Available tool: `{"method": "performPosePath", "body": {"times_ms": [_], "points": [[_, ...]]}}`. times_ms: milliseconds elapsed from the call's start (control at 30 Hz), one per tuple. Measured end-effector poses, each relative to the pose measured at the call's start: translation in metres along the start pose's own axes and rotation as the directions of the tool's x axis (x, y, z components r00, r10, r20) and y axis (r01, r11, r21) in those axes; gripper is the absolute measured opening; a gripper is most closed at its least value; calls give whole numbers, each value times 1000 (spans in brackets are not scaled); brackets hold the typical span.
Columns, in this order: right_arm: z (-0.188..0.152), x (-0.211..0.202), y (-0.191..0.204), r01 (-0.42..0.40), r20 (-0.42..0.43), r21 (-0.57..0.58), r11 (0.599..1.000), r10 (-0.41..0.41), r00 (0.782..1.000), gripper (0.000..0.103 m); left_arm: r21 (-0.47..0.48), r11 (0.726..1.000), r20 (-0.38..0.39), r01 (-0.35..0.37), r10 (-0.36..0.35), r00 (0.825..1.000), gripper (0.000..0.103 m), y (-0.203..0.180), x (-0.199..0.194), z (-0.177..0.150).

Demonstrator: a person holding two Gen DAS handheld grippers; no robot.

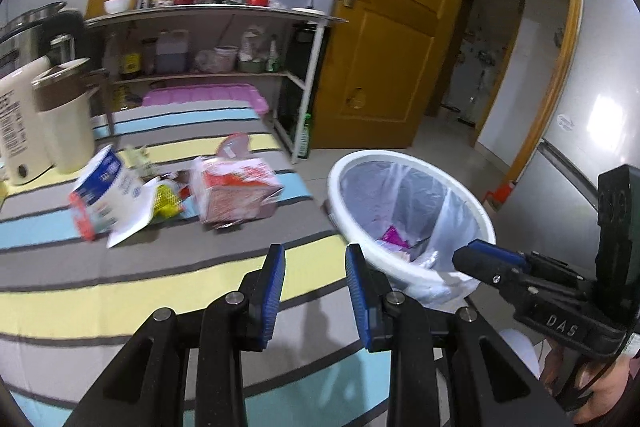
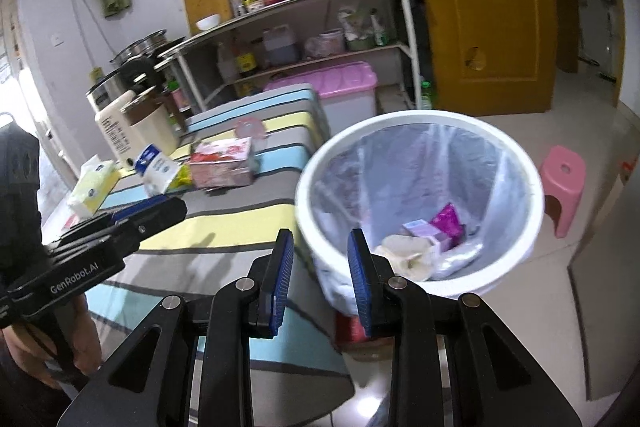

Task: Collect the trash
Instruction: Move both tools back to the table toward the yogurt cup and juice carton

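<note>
- Your left tongs [image 1: 315, 269]: parted, nothing between the blue pads, hovering over the striped cloth on the desk [image 1: 120, 291] near its front edge.
- Your right tongs [image 2: 320, 255]: also parted and empty, sitting over the near rim of the white bin [image 2: 420, 117], which stands just beside the desk's edge.
- Bin is lined with a clear bag and already holds some trash: a magenta wrapper [image 2: 448, 221], a small pale box [image 2: 418, 229], crumpled paper [image 2: 400, 251]. So part of the job looks done.
- Left on the desk, further back and well apart from both tongs: a red-and-white carton [image 1: 236, 193], a blue-and-white packet [image 1: 104, 191] lying on its side, a yellow mesh scrap [image 1: 166, 201] between them, and a pinkish round lid [image 1: 236, 145] behind the carton.
- Tissue pack [image 2: 94, 187] and cream kettle [image 1: 64, 115] at the far left: probably not trash, can't be sure.
- My read: roughly midway. The carton cluster remains, nothing in hand yet.
</note>
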State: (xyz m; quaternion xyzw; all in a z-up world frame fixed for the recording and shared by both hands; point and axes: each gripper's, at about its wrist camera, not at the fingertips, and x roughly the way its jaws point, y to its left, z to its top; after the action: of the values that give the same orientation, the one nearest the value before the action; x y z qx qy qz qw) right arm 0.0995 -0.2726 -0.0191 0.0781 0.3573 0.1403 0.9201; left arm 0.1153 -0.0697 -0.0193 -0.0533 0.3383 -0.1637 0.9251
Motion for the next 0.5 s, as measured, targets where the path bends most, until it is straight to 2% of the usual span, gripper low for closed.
{"method": "performPosePath", "body": {"times_ms": [133,267,433,500], "points": [[-2,6,13,-40,-18,-12,999,40,999,30,-21,999,-1,-31,31,1000,31,14,-7,-6],[-4,13,25,-59,-39,-30,998,58,998,39,-40,998,-2,-57,57,998,31,25,-13,-11],[-7,18,34,-68,-52,-56,996,65,997,41,-61,994,-6,-91,90,996,31,39,-20,-18],[-6,20,37,-72,-57,-59,996,69,996,45,-72,992,-5,-102,102,995,31,44,-22,-18]]}}
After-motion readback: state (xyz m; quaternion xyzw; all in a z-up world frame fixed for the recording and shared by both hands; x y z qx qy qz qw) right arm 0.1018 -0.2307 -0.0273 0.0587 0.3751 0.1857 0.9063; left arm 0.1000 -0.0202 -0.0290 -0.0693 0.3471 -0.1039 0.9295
